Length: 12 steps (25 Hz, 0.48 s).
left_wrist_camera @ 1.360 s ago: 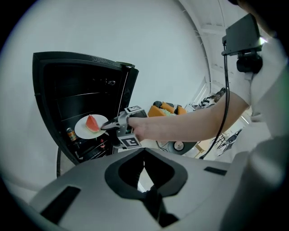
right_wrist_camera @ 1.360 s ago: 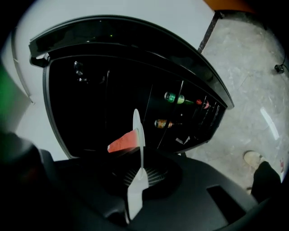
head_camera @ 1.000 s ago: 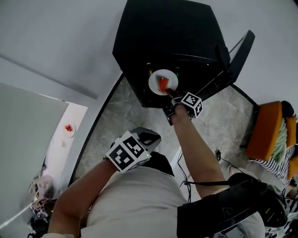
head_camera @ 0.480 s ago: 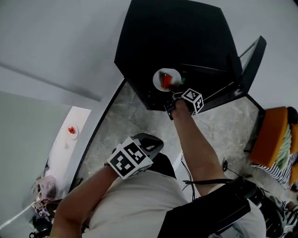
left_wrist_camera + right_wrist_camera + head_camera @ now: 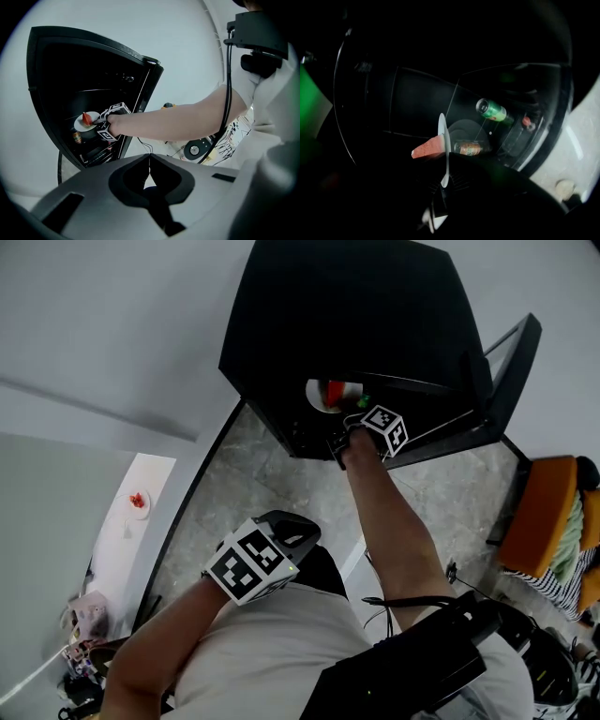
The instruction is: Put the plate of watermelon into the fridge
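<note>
The head view looks steeply down from above the person onto the black fridge (image 5: pixel 347 324) and the stone floor (image 5: pixel 244 484). The left gripper view sits low and further back. It faces the open fridge front over the left tongs (image 5: pixel 149 171), with the right arm (image 5: pixel 187 119) across the middle. The right gripper view is nearest, inside the dark fridge, looking along the right tongs (image 5: pixel 440 206) at the plate (image 5: pixel 444 136) edge-on. All three views share that plate.
</note>
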{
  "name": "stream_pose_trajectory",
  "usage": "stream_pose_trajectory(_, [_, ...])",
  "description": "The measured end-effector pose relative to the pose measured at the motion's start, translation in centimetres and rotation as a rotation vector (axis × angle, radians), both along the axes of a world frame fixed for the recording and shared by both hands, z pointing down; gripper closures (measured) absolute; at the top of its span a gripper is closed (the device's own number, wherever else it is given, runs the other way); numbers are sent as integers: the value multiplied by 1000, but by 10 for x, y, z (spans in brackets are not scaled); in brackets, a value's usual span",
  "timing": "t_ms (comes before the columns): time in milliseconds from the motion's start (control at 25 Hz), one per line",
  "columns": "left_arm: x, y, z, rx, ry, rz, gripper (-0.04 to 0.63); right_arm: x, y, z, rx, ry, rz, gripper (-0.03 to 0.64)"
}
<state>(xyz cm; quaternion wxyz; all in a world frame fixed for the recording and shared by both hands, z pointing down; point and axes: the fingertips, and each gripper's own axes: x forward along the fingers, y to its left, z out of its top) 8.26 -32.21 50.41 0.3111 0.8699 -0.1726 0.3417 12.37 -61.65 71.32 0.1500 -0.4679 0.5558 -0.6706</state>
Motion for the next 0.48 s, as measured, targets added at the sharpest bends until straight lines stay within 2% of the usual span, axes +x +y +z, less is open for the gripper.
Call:
stream_pose_trajectory(280, [2, -2, 0, -17, 6, -3, 583, 4, -12, 2, 58, 138, -99, 590])
stream_pose_trajectory(360, [3, -3, -1, -17, 8, -5, 583, 5, -14, 1, 73, 170, -117, 559])
stream_pose_trajectory(480, [2, -6, -1, -15, 9, -15, 583, 6, -15, 0, 83, 217, -148, 549])
